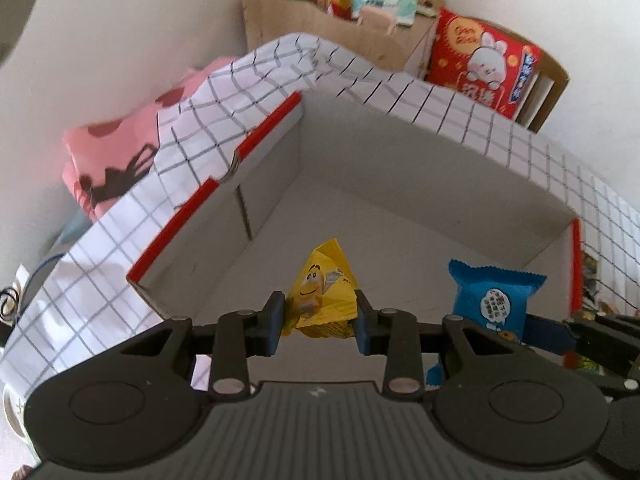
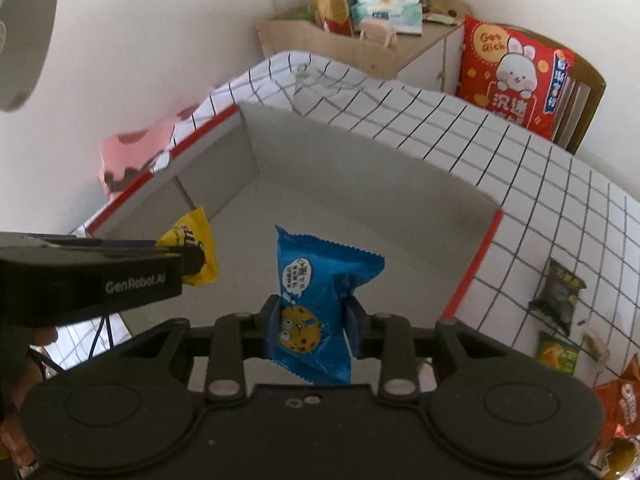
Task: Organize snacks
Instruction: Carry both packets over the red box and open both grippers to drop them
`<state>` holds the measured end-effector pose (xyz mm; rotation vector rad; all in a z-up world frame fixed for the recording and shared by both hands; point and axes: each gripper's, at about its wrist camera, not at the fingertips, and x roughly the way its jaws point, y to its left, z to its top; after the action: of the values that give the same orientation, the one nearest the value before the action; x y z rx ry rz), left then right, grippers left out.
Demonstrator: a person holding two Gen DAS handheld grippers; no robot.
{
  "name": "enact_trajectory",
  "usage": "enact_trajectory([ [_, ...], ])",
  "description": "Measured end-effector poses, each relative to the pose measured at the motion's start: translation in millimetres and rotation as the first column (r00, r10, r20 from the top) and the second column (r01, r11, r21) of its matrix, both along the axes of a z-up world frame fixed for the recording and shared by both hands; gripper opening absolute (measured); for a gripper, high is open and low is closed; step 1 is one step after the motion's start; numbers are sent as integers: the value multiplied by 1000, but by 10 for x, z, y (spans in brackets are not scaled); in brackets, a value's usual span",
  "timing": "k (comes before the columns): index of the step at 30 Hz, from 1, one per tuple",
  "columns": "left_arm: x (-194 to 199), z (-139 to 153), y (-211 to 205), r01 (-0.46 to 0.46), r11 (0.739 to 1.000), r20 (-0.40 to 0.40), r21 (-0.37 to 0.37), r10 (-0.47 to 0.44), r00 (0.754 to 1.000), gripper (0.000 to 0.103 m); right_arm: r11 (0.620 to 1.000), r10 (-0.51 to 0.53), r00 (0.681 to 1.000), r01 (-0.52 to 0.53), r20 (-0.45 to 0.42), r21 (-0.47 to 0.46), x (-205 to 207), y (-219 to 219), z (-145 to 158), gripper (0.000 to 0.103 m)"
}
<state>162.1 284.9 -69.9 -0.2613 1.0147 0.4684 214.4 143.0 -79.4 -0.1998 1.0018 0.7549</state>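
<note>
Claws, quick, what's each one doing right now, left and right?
Left claw: closed on the yellow pack.
Right claw: closed on the blue pack.

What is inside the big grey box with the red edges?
The open grey cardboard box shows only bare floor and walls. The yellow candy packet and blue cookie packet hide the floor beneath them.

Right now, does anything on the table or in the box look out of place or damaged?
The box rim looks torn: its red edge strip is broken, with a jagged gap. Three snack packets, dark, green and orange, lie loose on the checked tablecloth outside the box.
</note>
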Motion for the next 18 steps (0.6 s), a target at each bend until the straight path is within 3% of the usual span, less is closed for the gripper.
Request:
enact_trajectory([
  [7,39,-154,-11,20,1000,-47,-5,-20,999,35,999,8,1000,-9,-20,-42,6,57,-139,34],
  [14,36,-137,-37,29,999,-38,-16,-29,999,36,999,7,999,-8,-41,-34,-2,23,-115,37],
  [18,-14,-87,-61,31,999,-11,-29,-32,999,51,1000,-5,999,4,-45,-20,-27,-48,-57,44],
])
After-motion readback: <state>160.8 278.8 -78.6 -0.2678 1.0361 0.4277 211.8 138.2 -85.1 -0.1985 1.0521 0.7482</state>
